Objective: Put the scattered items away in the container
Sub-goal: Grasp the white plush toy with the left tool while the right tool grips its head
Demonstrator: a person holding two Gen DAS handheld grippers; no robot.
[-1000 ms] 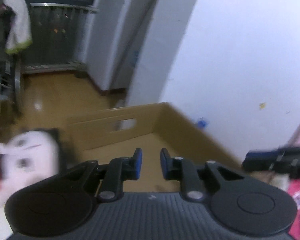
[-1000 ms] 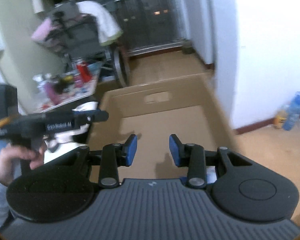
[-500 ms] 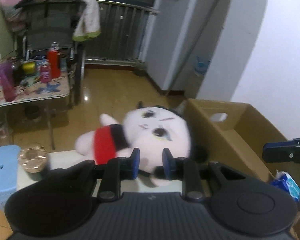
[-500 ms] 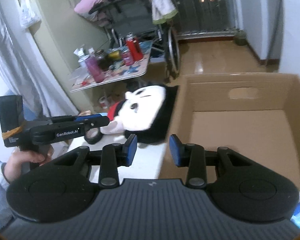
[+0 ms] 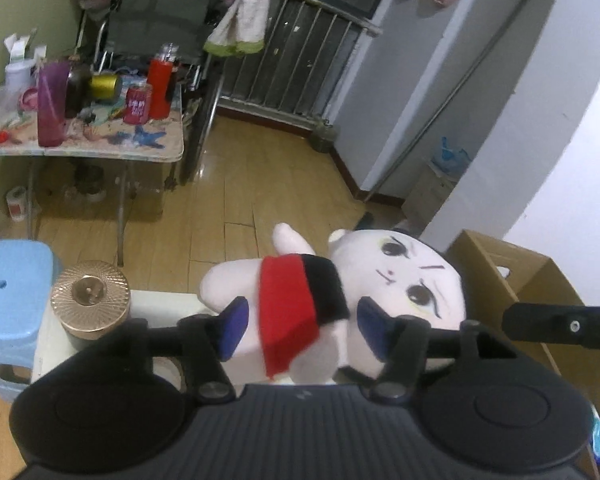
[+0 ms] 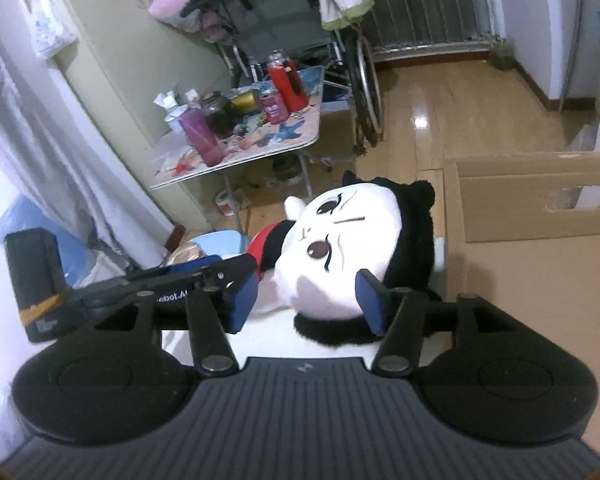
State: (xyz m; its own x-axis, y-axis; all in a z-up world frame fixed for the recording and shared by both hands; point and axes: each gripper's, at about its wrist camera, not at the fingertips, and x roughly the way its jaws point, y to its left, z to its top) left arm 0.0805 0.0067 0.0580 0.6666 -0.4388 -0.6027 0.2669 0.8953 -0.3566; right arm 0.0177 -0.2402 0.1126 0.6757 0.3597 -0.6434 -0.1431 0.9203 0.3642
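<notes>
On the white counter point(image 6: 268, 344), nearest first:
Left tongs point(image 5: 298, 330): spread wide, blue pads either side of the plush doll's red-and-black torso; whether the pads touch it cannot be told.
Right tongs point(image 6: 306, 300): spread wide about the doll's head, holding nothing; the right pad lies against or just before the black hair, contact unclear.
Plush doll point(image 5: 380, 284): lying on its side on the counter, white face turned up, head toward the cardboard box; its lower body is hidden behind the left tongs.
Round gold-lidded tin point(image 5: 90, 300): at the counter's left edge, base hidden by the tongs' body.
Cardboard box point(image 6: 540, 248): just beside the doll's head, open top, hand-hole in the far wall; the visible floor is bare, the near part cut off by the frame.
Blue stool point(image 5: 12, 280): left of the counter, partly out of frame.
Cluttered folding table point(image 5: 140, 148): well beyond, carrying bottles and cans.
</notes>
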